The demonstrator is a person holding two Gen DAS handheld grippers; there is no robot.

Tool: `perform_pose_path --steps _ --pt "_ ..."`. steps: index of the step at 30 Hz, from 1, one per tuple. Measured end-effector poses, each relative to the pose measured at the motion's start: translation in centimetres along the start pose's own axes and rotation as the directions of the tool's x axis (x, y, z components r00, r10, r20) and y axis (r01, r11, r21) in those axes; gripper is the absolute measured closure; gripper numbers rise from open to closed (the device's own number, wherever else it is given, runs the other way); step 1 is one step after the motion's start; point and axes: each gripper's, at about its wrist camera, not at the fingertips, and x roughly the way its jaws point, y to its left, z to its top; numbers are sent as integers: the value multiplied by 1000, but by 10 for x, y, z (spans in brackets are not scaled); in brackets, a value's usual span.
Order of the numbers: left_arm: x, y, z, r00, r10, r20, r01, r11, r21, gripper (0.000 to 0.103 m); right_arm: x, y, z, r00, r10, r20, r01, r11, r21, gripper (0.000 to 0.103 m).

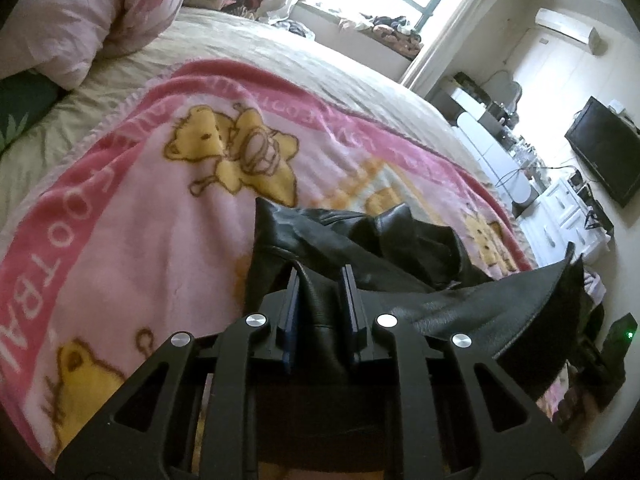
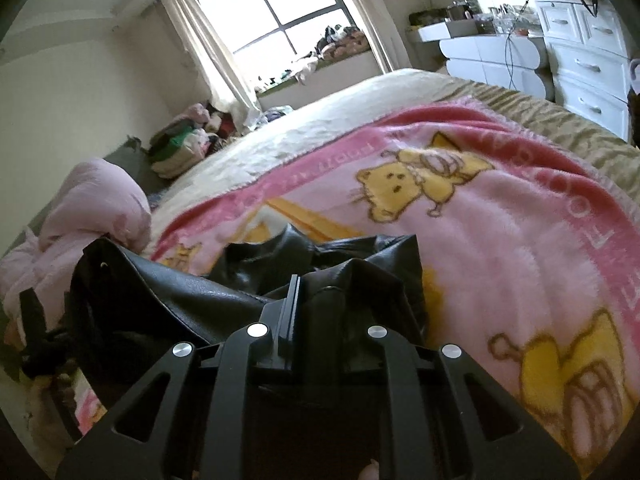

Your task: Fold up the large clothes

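You've got the bed point(image 1: 328, 64) under a beige cover, pink bear blanket point(image 1: 132, 208) spread across it, black jacket point(image 1: 360, 240) bunched on the near part, pink duvet point(image 1: 92, 12) far left.

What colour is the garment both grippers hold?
Black, leather-like with a slight sheen: the garment shows best in the left wrist view.

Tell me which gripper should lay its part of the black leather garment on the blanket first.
Probably the left gripper: it pinches the black leather garment just above open pink blanket. The right gripper's side is bunched.
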Motion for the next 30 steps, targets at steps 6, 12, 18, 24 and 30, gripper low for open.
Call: perform_pose_path --steps 6,12,18,24,30 --pt "23 9 5 999 15 -35 -15 1000 -3 85 33 -10 1 996 -60 -59 59 998 -17 87" --pt "23 12 8 1000 -10 -28 10 1000 0 81 47 -14 1 995 -61 -82 60 998 -10 82" --pt "5 10 14 999 -16 41 15 1000 12 80 36 -12 2 998 9 -61 -8 1000 18 65" --pt "-8 3 18 996 15 93 -20 998 59 74 14 -7 9 999 47 16 -47 999 5 42" --pt "5 -4 12 991 84 104 -99 984 148 50 -1 -7 14 998 17 63 -13 998 -61 34"
